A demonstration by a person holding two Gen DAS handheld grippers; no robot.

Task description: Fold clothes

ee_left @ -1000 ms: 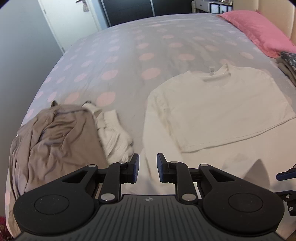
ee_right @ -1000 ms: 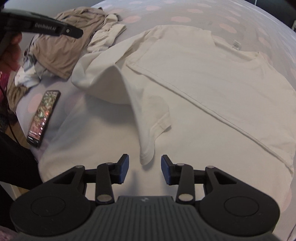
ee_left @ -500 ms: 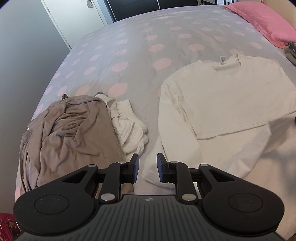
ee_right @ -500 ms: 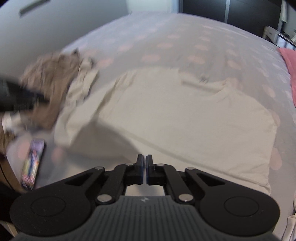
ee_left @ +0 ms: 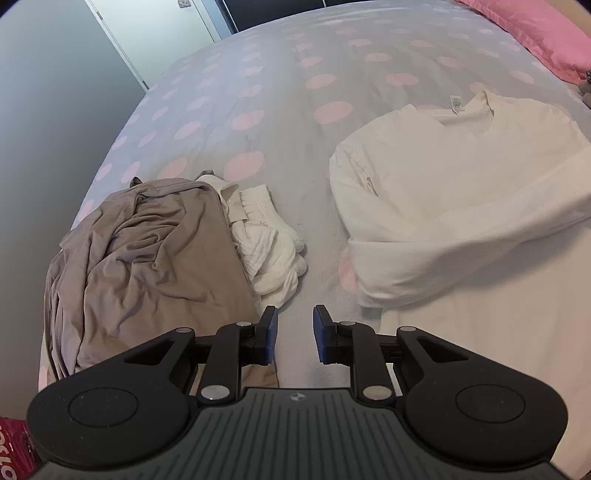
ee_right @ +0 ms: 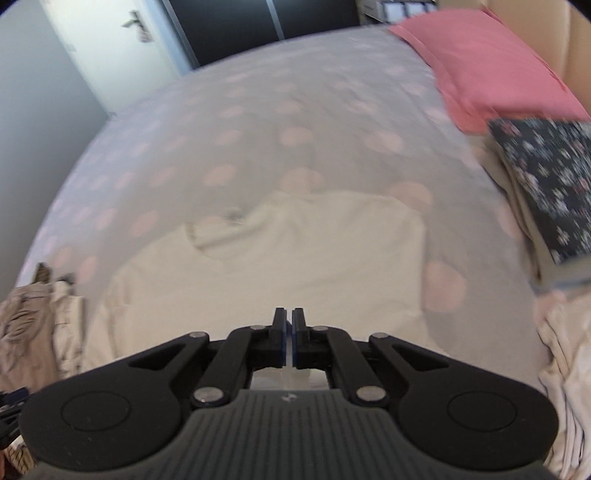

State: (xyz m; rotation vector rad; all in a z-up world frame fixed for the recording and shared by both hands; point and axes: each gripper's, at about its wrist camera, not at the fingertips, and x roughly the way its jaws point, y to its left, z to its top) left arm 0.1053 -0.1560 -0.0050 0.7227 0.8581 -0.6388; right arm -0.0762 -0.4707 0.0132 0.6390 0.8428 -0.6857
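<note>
1. Far left in the left wrist view, a crumpled taupe garment lies heaped at the bed's edge, and a bunched white ribbed knit is pressed against its right side.
2. The left gripper hovers over the grey duvet with pink dots, its blue-padded fingers a narrow gap apart with nothing between them.
3. To the right, the cream long-sleeved top lies spread on the duvet, neck label up, with one sleeve drawn across its lower part, blurred.
4. Top right, a pink pillow sits at the head of the bed.
5. In the right wrist view, the right gripper has its fingers pressed together; white fabric shows just under them, but whether the sleeve is pinched there I cannot tell.
6. Beyond it lies the cream top, and further right a stack of folded clothes topped by a dark floral piece rests below the pillow.
</note>
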